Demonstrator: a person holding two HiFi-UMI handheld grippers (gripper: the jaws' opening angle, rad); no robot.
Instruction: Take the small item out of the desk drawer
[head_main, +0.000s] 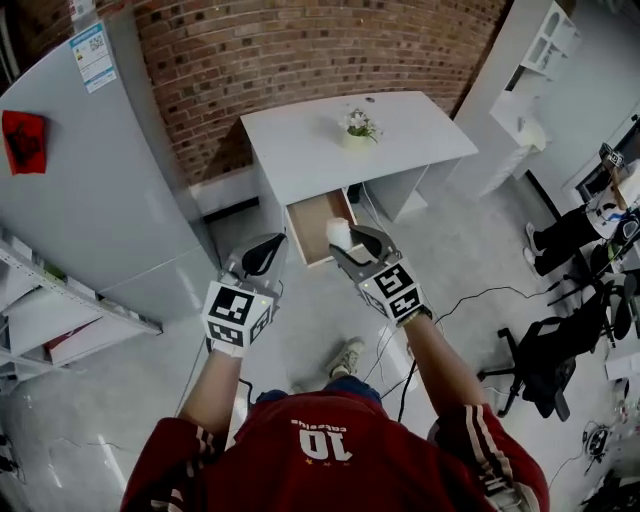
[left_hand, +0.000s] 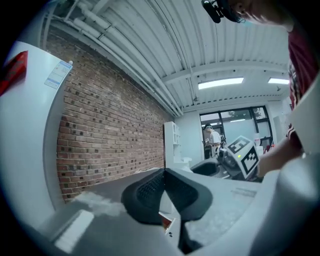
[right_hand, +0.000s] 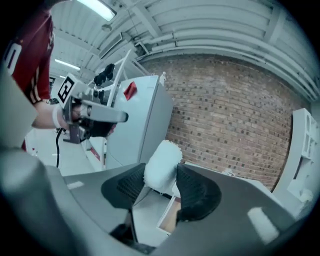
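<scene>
The small white fuzzy item (right_hand: 161, 164) is out of the drawer. It sits pinched between the two dark pads of the right gripper (right_hand: 167, 186), standing up past the jaw tips. The gripper is held in the air on the near side of the open drawer (head_main: 312, 228), whose wooden inside shows pale brown. That drawer hangs out from under the white counter (head_main: 300, 150). A little potted plant (head_main: 358, 125) stands on top, toward the far side. The left gripper (left_hand: 164, 186) is held level just to the left of the right one, its jaws pressed together with nothing in them. A brick wall (head_main: 300, 50) runs behind the counter, and a tall grey fridge (head_main: 90, 190) stands to its left. Cables trail across the floor (head_main: 470, 260) on the right.
</scene>
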